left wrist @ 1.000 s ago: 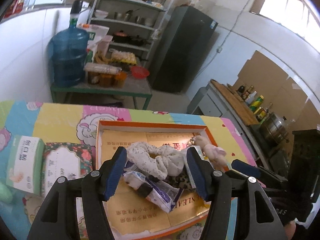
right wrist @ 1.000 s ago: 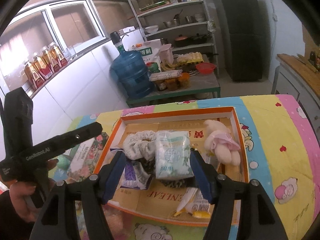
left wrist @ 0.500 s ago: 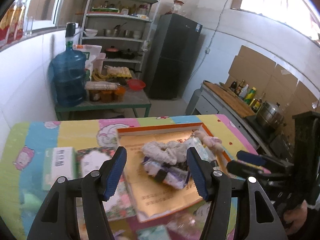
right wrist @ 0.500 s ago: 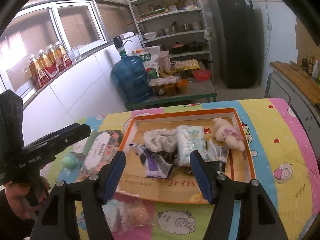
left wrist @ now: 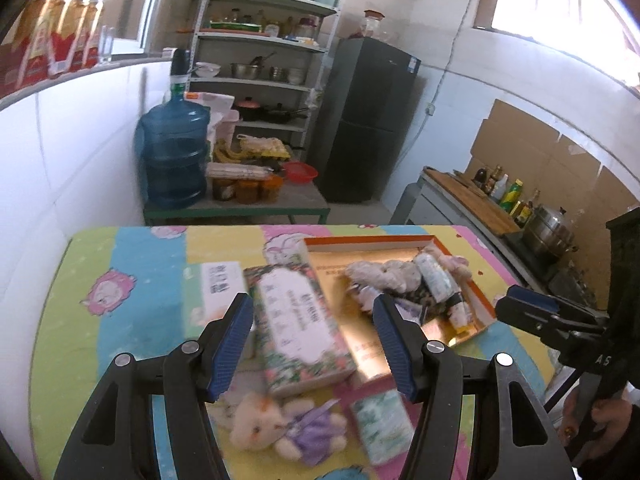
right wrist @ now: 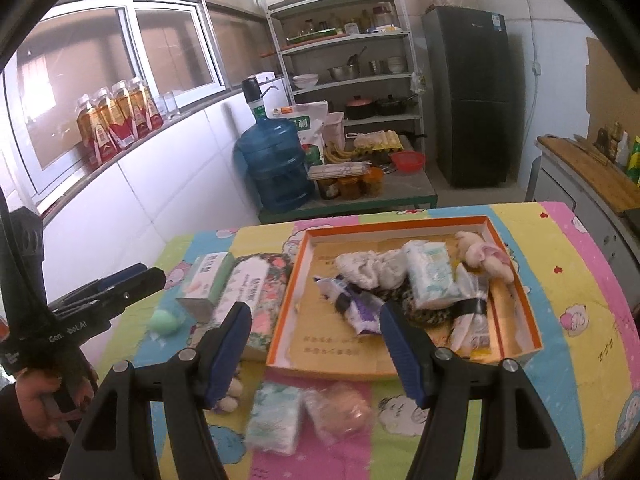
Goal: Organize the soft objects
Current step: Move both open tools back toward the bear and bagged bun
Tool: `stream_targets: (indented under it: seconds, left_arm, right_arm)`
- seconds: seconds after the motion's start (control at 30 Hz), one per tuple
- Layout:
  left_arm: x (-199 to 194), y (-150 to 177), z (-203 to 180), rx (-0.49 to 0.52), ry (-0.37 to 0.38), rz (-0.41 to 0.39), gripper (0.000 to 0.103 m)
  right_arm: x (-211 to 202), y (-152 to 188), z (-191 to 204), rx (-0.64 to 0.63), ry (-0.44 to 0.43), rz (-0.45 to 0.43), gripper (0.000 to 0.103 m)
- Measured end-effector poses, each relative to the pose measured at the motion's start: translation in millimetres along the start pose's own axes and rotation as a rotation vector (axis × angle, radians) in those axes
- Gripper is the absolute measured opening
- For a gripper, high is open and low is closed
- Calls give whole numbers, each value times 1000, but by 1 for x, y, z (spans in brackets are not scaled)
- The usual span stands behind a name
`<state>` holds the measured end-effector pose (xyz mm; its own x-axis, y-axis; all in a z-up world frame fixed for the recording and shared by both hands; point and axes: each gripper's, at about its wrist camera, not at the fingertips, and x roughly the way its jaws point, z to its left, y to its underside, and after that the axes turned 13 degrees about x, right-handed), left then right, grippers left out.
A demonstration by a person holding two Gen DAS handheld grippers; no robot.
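An orange tray [right wrist: 285, 304] on the cartoon-print tablecloth holds a white scrunchie [right wrist: 368, 268], a tissue pack [right wrist: 430, 276], a pink plush [right wrist: 484, 256] and a purple wrapper [right wrist: 356, 308]. Nearer the front edge lie a second tissue pack [right wrist: 276, 416], a bagged pinkish soft item [right wrist: 340, 408] and a plush bear in a purple dress [left wrist: 276, 428]. My right gripper [right wrist: 316, 328] hangs open above the tray's near left corner, holding nothing. My left gripper [left wrist: 314, 320] is open and empty too, over a floral box [left wrist: 300, 320], with the tray [left wrist: 368, 239] to its right.
A white-green box [right wrist: 208, 280] and a green egg-shaped thing [right wrist: 166, 322] lie left of the floral box [right wrist: 256, 296]. Beyond the table stand a water jug [right wrist: 276, 160], a low bench, shelves and a dark fridge [right wrist: 472, 92]. A hand holds each gripper's handle.
Both grippers have drawn back from the tray and risen a little, so the table's front with loose items came into view. The left view swung left; the tray now sits to its right.
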<state>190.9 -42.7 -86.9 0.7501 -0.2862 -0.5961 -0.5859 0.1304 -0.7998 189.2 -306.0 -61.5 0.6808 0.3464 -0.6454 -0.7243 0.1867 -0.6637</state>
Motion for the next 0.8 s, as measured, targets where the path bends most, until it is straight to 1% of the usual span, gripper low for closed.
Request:
stream_targets:
  seconds: [0.37,0.53,0.63,0.8]
  left_arm:
    - [-26,31,35,-20,-15,22,64]
    - [-27,42,40,-27,-7,34,64]
    - [-24,50,42,-40,2,46,64]
    - [-17,58,40,-67,6,65,64]
  right_arm:
    - [0,27,31,2,-2,9,67]
    - [3,39,33,-8,30,21,67]
    - [11,48,25,-27,60,54,67]
    - [32,62,5,-37,87,140,67]
